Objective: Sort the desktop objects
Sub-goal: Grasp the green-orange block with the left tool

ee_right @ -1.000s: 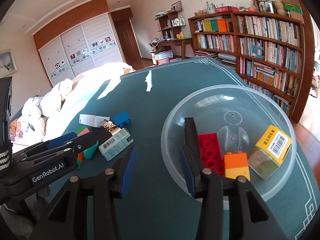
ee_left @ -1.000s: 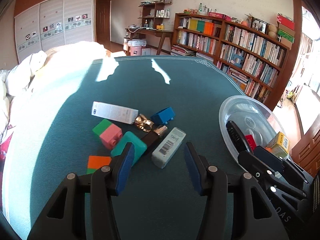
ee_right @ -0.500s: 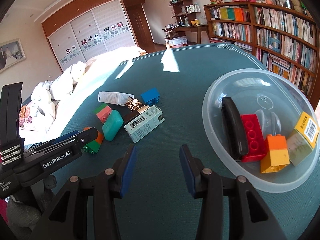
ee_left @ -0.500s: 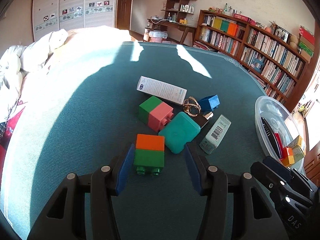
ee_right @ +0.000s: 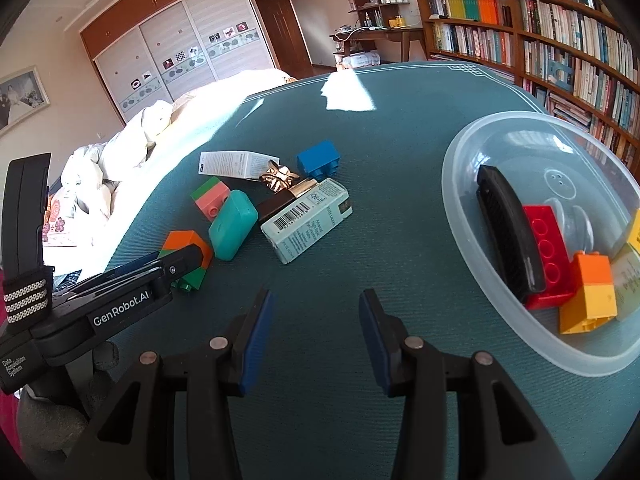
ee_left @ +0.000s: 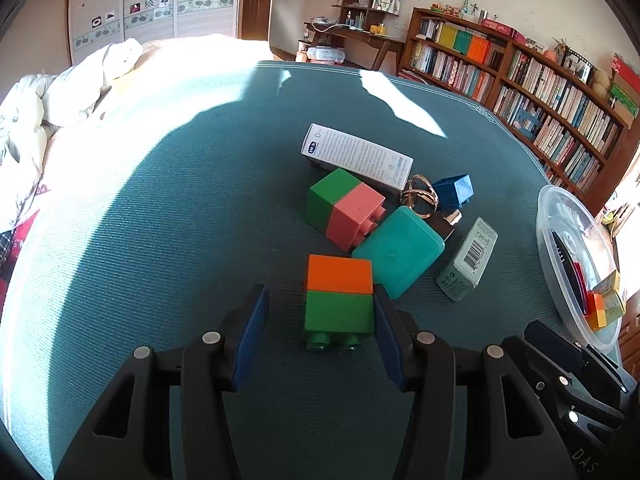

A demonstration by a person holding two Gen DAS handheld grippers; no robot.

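An orange-and-green brick [ee_left: 338,298] lies on the teal table between the open jaws of my left gripper [ee_left: 320,320], its right side against the right pad. It also shows in the right wrist view [ee_right: 188,250], partly behind the left gripper [ee_right: 176,264]. Behind it lie a green-and-pink brick [ee_left: 345,208], a teal case [ee_left: 400,250], a pale green box [ee_left: 468,258], a white box [ee_left: 356,156], a blue brick [ee_left: 454,192] and a gold clip [ee_left: 420,200]. My right gripper [ee_right: 314,324] is open and empty above bare table.
A clear plastic bowl [ee_right: 472,216] at the right holds a black comb [ee_right: 508,236], a red brick [ee_right: 546,244], an orange-yellow brick [ee_right: 590,292] and a yellow box. A bed lies to the left, bookshelves stand to the right.
My left gripper has moved forward and left, so the orange-and-green brick now sits between its jaws. My right gripper has drawn back from the bowl toward the table's middle.
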